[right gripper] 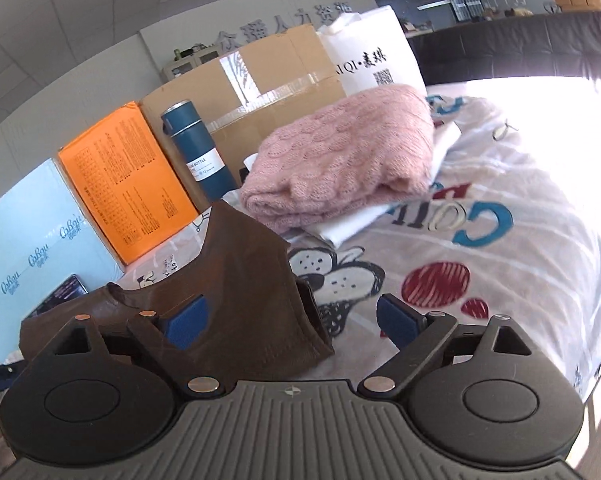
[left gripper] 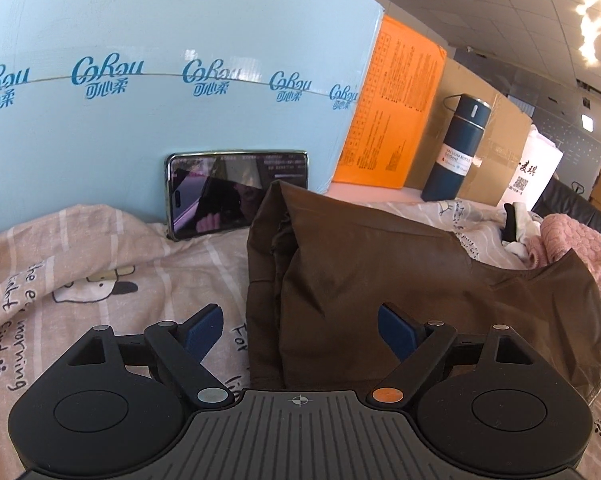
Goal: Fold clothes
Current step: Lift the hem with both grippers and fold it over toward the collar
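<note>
At the far left of the left wrist view a pale blue carton (left gripper: 172,80) printed with a repeated logo stands behind the bed, and a phone (left gripper: 236,196) leans on its long edge against it. The bed is spread with a pink cartoon-print sheet (left gripper: 100,272). The left tongs (left gripper: 300,332) hang wide apart and empty, one blue pad (left gripper: 204,330) over the sheet and the other over the brown garment (left gripper: 380,264), which lies partly folded in a heap in the middle of the bed with its left edge doubled over in layers. Further right along the back stand an orange box (left gripper: 392,120), a dark blue vacuum bottle (left gripper: 456,148) in front of a brown cardboard carton (left gripper: 496,140), and a white bag (left gripper: 536,168).

In the right wrist view the brown garment (right gripper: 236,280) sits at the lower left, its near part reaching under the left finger of the right tongs (right gripper: 296,322). These tongs too are spread wide; whether the left pad (right gripper: 186,322) touches the cloth is hard to tell from this angle. To the right, beyond the garment, a folded pink knitted sweater (right gripper: 340,152) rests on a folded white cloth (right gripper: 352,224), both well apart from the tongs. The far right of the sheet (right gripper: 500,260) is washed out by strong light
</note>
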Tool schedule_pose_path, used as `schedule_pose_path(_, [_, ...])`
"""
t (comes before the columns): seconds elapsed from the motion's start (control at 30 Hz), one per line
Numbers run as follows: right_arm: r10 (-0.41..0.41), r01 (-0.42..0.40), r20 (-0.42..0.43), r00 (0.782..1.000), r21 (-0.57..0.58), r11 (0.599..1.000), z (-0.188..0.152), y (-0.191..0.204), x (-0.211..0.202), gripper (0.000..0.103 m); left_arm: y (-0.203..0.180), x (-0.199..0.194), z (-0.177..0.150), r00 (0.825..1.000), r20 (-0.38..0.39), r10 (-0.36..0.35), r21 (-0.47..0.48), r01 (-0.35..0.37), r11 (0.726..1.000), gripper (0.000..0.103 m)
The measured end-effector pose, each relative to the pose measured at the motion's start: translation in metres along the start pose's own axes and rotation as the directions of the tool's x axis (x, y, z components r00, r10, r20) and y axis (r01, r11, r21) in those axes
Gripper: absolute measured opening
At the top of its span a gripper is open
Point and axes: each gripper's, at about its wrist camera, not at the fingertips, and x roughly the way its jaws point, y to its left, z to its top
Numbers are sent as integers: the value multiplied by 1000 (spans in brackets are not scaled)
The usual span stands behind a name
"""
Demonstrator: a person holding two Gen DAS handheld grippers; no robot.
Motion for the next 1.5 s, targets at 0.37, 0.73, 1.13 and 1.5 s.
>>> schedule_pose_path(0.37, [175,-146,-85,981,277,950,-9,-5,43,92,-11,-19,-27,987,-91,-135,-5,135,991,89])
schedule_pose_path(0.73, [160,-177,76,984,410,895,-22,-13,60,7,-35,-26,-46,995,-80,-59,154,70,986,91])
schedule_pose_path(1.13, [65,-123,155,986,409,904,-29,-59,-17,31,-64,-45,-57,974,-119,-191,258,216,942,91])
schedule_pose_path(1.5, [70,-164,257,964,367,916,-23,-47,-11,19,-69,-87,-84,999,30,42,374,-50,926,96])
